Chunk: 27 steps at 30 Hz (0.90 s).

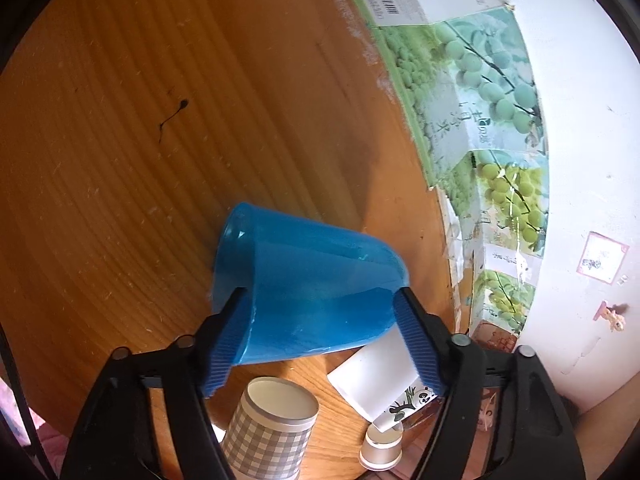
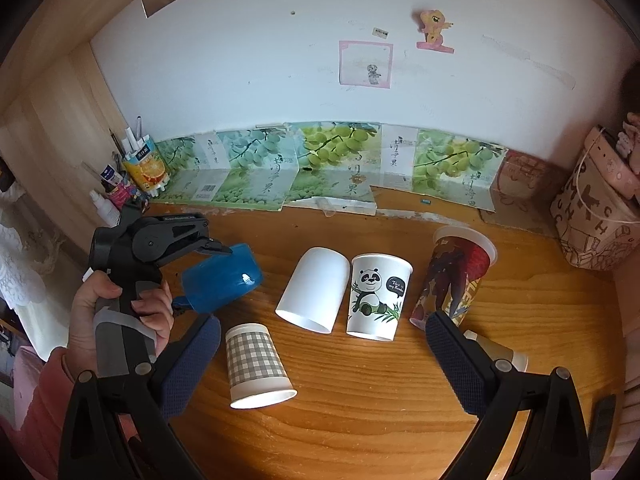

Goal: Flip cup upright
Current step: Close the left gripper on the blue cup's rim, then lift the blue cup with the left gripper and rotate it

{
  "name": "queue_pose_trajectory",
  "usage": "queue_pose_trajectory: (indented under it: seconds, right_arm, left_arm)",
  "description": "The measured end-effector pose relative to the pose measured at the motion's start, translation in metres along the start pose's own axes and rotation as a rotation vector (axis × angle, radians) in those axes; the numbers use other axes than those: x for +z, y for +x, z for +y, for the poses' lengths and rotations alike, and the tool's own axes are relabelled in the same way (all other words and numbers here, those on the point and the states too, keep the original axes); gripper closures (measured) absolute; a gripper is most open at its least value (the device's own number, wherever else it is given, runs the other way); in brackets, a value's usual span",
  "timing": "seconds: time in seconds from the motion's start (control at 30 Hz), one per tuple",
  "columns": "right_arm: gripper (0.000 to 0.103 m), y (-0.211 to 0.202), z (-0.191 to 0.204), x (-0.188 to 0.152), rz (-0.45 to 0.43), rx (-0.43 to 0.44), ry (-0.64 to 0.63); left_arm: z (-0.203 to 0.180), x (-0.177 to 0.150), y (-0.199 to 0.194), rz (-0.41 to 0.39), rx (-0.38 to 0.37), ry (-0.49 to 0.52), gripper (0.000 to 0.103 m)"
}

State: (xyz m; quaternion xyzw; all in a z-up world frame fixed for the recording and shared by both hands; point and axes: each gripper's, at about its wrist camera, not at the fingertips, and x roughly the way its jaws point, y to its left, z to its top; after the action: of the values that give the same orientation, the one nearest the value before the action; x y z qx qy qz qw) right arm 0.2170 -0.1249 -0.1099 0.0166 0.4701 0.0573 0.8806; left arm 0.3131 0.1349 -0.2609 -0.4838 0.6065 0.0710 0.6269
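My left gripper (image 1: 320, 300) is shut on a blue plastic cup (image 1: 308, 284) and holds it tilted on its side above the wooden table (image 1: 120, 160). In the right wrist view the blue cup (image 2: 222, 280) hangs in the left gripper (image 2: 218, 264) at the table's left. My right gripper (image 2: 320, 332) is open and empty, above the table's front. Between its fingers stand upside-down cups: a grey checked cup (image 2: 256, 360), a plain white cup (image 2: 314, 290) and a panda cup (image 2: 376, 296).
A red printed cup (image 2: 456, 276) stands upside down at the right, with a small beige cup (image 2: 500, 352) behind my right finger. Green grape-printed cartons (image 2: 320, 168) line the wall. A pen holder and bottles (image 2: 132, 176) stand at the back left, a bag (image 2: 596, 220) at the right.
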Motion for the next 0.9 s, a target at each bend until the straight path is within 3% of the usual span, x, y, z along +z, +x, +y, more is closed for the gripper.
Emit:
queue_pose_trajectory:
  seconds: [0.23, 0.3, 0.4, 0.7, 0.9]
  right_arm:
    - [0.0, -0.001, 0.001, -0.003, -0.002, -0.007, 0.037]
    - [0.0, 0.0, 0.002, -0.004, -0.003, -0.008, 0.046]
    - [0.0, 0.0, 0.003, -0.006, -0.009, -0.015, 0.056]
    - [0.0, -0.003, 0.003, -0.015, -0.026, -0.012, 0.116]
    - [0.0, -0.009, 0.001, -0.025, -0.041, -0.008, 0.154]
  left_arm:
    - [-0.007, 0.004, -0.007, 0.023, -0.031, 0.053, 0.058]
    - [-0.007, 0.005, -0.003, 0.077, -0.033, 0.043, 0.059]
    - [-0.007, 0.003, -0.002, 0.095, -0.055, 0.049, 0.067]
    - [-0.033, -0.003, -0.014, 0.115, -0.045, 0.227, 0.1]
    - [-0.05, -0.012, -0.025, 0.09, 0.031, 0.365, 0.101]
